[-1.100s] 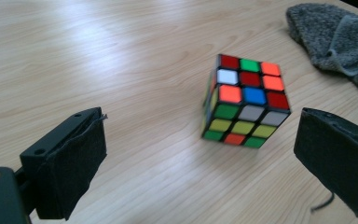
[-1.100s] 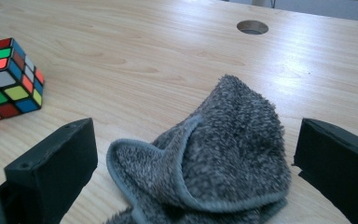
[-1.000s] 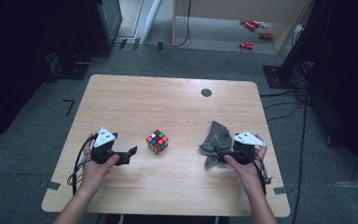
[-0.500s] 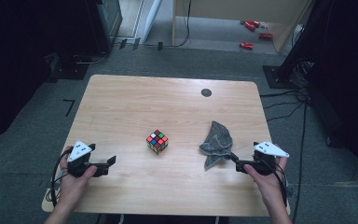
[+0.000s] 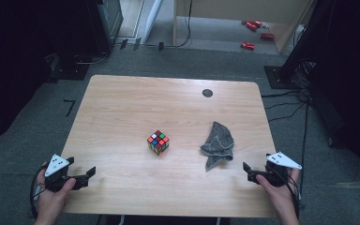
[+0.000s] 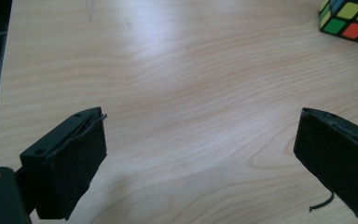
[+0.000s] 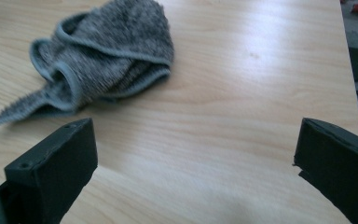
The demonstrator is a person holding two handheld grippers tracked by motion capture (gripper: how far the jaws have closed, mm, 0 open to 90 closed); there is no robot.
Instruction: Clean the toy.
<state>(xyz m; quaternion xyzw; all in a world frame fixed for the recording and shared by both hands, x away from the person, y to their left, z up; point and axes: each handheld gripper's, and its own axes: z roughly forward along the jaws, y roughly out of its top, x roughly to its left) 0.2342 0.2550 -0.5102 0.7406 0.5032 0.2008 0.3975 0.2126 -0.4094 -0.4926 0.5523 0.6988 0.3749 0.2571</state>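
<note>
Grippers sit at the near table edge, left gripper (image 5: 88, 174) and right gripper (image 5: 249, 170) both with jaws apart and empty. Grey towel (image 5: 218, 144), crumpled ahead of the right gripper, looks soft and light; pinch a raised fold. Puzzle cube (image 5: 158, 142) at mid-table looks rigid and smooth; its far faces are hidden.

Cube (image 5: 158, 142) left of cloth (image 5: 218, 144)
</note>
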